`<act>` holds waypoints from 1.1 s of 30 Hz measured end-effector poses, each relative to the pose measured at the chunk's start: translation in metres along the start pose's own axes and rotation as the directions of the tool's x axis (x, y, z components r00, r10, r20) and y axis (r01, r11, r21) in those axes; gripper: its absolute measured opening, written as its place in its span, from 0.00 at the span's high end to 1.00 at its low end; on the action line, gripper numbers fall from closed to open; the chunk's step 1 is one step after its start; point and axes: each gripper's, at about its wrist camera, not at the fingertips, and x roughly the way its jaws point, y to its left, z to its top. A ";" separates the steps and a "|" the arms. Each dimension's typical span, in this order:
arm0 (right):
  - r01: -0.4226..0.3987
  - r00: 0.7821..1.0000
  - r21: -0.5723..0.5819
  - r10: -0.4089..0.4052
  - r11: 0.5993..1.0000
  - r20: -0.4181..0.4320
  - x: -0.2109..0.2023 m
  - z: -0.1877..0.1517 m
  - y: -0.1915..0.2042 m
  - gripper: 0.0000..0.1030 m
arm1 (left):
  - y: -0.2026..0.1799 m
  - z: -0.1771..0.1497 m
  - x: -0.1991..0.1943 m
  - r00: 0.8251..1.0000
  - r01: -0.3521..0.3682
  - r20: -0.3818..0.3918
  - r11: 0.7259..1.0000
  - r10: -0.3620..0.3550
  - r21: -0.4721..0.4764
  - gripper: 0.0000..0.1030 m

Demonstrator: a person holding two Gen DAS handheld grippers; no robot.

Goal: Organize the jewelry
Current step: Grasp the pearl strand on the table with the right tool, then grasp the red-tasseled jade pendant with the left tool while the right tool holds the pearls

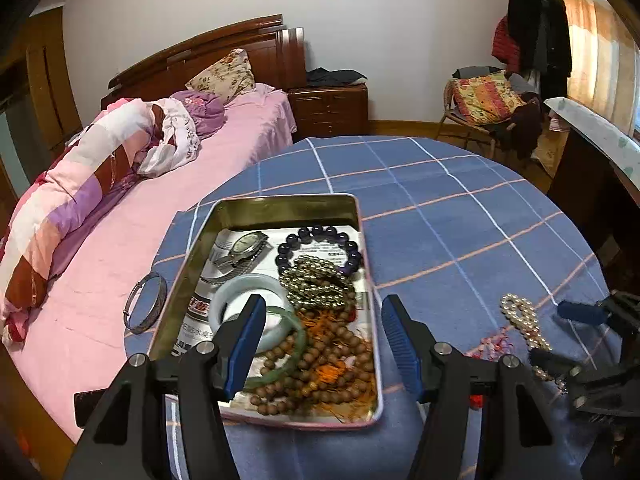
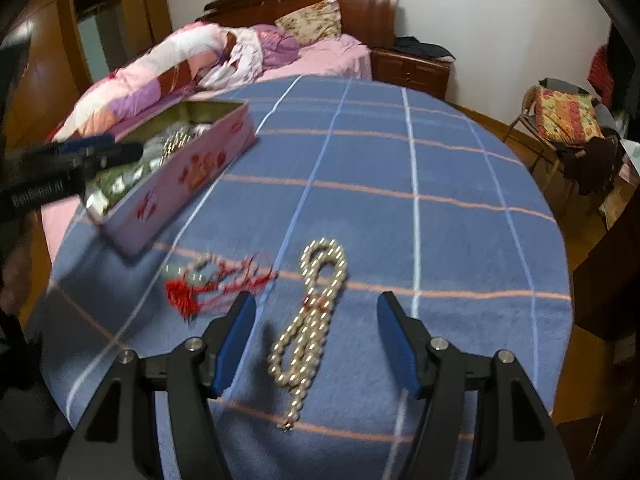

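An open pink tin [image 1: 280, 200] on the blue checked tablecloth holds a watch [image 1: 244, 246], a purple bead bracelet [image 1: 320, 234], gold beads [image 1: 316, 284], pale and green bangles [image 1: 240, 286] and brown wooden beads [image 1: 336, 364]. My left gripper [image 1: 323, 304] hovers open over the tin's near end with nothing between its pads. A silver bangle [image 1: 146, 302] lies left of the tin. A pearl necklace [image 2: 310, 324] lies on the cloth between the open fingers of my right gripper [image 2: 316, 300], and the pads do not touch it. A red-tasselled bead string [image 2: 216, 280] lies to its left.
The round table's edge curves close on the right [image 2: 560, 280]. Behind it stand a bed with a pink sheet [image 1: 224, 152], a wooden nightstand [image 1: 328, 106] and a chair with a patterned cushion [image 1: 486, 98]. My left gripper [image 2: 120, 150] shows over the tin [image 2: 188, 176] in the right wrist view.
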 end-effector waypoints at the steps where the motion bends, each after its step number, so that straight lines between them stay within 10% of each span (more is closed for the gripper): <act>1: 0.009 1.000 -0.012 -0.009 1.000 -0.006 0.003 -0.002 0.003 0.35 | -0.002 -0.001 -0.001 1.000 0.007 0.000 1.000 -0.007 0.001 0.41; 3: 0.022 1.000 -0.030 -0.022 0.999 -0.012 0.007 -0.005 0.005 0.38 | -0.005 -0.002 -0.003 1.000 0.013 0.000 1.000 -0.013 0.003 0.41; 8: 0.047 0.999 -0.017 -0.047 0.999 -0.006 0.008 -0.006 -0.005 0.85 | -0.020 -0.006 -0.005 0.999 0.054 -0.006 0.998 -0.054 0.020 0.41; 20: 0.106 0.994 0.041 -0.107 0.994 0.015 0.005 -0.009 -0.028 0.85 | -0.078 -0.026 -0.003 0.974 0.223 -0.073 0.962 -0.214 0.156 0.41; 33: 0.080 0.997 0.053 -0.081 0.995 0.015 0.004 -0.009 -0.026 0.84 | -0.093 -0.038 0.029 0.956 0.254 -0.196 0.952 -0.220 0.170 0.41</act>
